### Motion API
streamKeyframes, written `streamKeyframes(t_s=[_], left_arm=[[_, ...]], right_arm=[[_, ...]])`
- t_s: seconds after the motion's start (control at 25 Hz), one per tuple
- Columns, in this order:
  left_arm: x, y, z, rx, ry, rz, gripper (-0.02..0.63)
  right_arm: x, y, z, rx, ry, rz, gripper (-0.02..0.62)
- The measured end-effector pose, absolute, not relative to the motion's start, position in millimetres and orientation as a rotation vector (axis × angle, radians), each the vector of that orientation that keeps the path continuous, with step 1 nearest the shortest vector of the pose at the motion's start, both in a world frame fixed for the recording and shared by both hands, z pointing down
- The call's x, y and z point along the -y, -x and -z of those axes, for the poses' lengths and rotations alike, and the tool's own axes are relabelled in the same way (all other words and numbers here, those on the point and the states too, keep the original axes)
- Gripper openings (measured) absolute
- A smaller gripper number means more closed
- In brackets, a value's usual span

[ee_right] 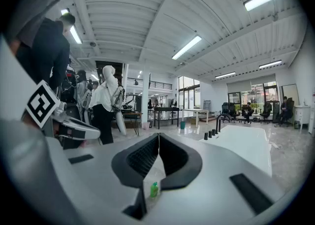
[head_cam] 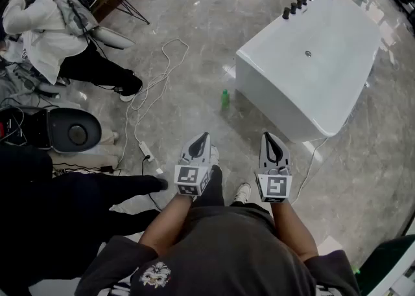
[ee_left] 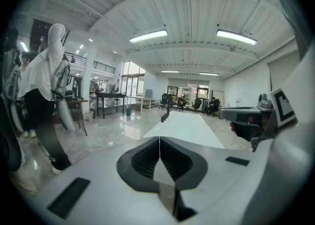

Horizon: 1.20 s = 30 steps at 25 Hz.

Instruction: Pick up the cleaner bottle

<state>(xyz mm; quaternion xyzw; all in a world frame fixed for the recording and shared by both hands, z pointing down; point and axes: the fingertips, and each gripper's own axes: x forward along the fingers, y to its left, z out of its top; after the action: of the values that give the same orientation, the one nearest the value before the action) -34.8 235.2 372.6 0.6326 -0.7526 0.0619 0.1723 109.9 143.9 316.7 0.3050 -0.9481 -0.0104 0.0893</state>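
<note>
One tiny cleaner bottle (head_cam: 225, 99), label unreadable.

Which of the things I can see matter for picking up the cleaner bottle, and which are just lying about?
For the job: green cleaner bottle on the floor; left tool and right tool, both shut and empty.
Just lying about: white bathtub, toilet, floor cable.

A white rectangular bathtub (head_cam: 337, 81) stands on the glossy grey marble floor (head_cam: 194, 22). 2 long strip lights (ee_left: 148, 36) glow on the white ribbed ceiling (ee_left: 187, 12).
</note>
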Motion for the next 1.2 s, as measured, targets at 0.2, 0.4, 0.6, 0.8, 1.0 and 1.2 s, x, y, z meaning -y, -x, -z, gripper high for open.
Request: streamKeyframes(t_s=[0.2,0.4,0.6,0.8,1.0,1.2], left_arm=[[-186.0,97.6,-387.4,2.092,-1.803,-0.121,0.006],[-139.7,160.6,-417.9,2.033,-1.812,-0.133,0.008],[-97.4,206.6,-445.2,2.032,-1.878,-0.236,0.008],[-56.1,217.1,-465.6,2.028,-1.952,-0.308,0.008],[-22.1,223.4,-512.8,2.078,-1.903,-0.28,0.008],[-4.8,225.2,-614.6,2.143,-1.876,-0.267,0.008]], right_arm=[[-103.7,-48.4,-326.6,2.79,-0.941,0.028,0.017],[-67.9,19.4,-345.8,2.742,-0.89,0.086,0.017],[-25.5,59.0,-360.4,2.709,-0.944,0.066,0.017],[13.6,72.9,-387.2,2.688,-0.979,0.033,0.017],[48.4,77.6,-434.7,2.722,-0.995,-0.003,0.017],[64.5,72.1,-529.4,2.765,-1.027,-0.029,0.017]])
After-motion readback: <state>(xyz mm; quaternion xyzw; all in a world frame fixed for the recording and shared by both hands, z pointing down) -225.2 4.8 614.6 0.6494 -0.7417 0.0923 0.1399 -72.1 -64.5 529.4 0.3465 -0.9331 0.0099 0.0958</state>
